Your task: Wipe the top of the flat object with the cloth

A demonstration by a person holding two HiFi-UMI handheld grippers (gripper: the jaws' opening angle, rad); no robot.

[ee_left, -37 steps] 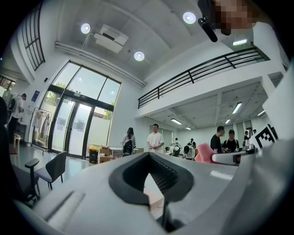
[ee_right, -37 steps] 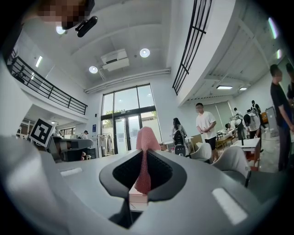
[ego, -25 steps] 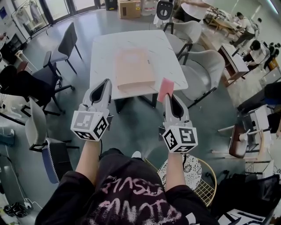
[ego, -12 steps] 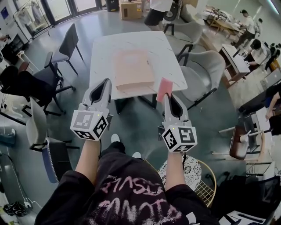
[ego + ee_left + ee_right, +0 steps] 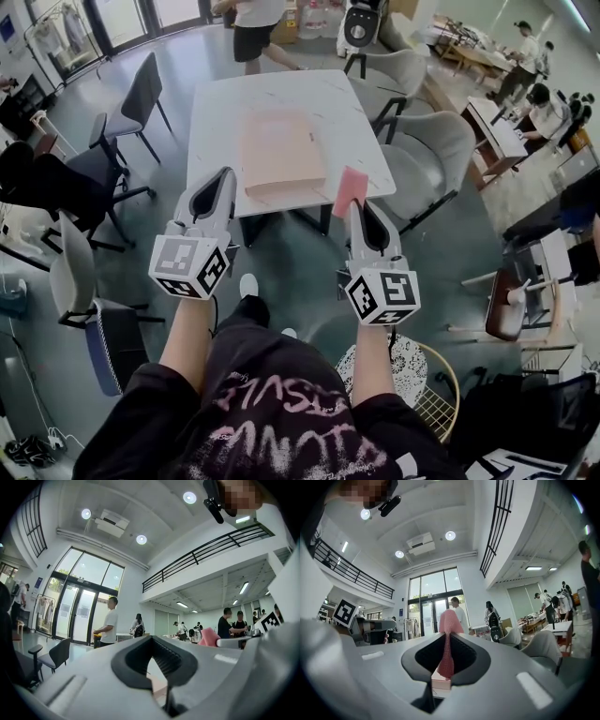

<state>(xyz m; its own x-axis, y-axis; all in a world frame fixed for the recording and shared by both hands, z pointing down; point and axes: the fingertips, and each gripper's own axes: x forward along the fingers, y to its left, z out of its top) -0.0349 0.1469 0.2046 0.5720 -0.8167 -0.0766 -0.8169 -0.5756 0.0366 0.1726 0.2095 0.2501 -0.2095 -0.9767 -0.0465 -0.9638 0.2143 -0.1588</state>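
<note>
A flat tan object (image 5: 278, 150) lies in the middle of a white table (image 5: 216, 103) ahead of me. My right gripper (image 5: 357, 204) is shut on a pink cloth (image 5: 352, 190), held upright short of the table's near right corner. In the right gripper view the cloth (image 5: 448, 620) stands pinched between the jaws of the right gripper (image 5: 447, 639), and the flat object (image 5: 440, 680) shows below it. My left gripper (image 5: 223, 176) hovers off the table's near left edge. Its jaws (image 5: 153, 638) are shut with nothing between them. The cloth (image 5: 208, 637) shows to its right.
Grey armchairs (image 5: 441, 150) stand right of the table, and dark chairs (image 5: 141, 89) to its left. A person (image 5: 253, 28) walks beyond the far end. A wire stool (image 5: 427, 380) sits by my right leg. More people and desks (image 5: 506, 103) are at the right.
The person beyond the table has walked left across the far end. The table has drawn slightly nearer in the head view. Both grippers hold the same pose, the cloth still gripped.
</note>
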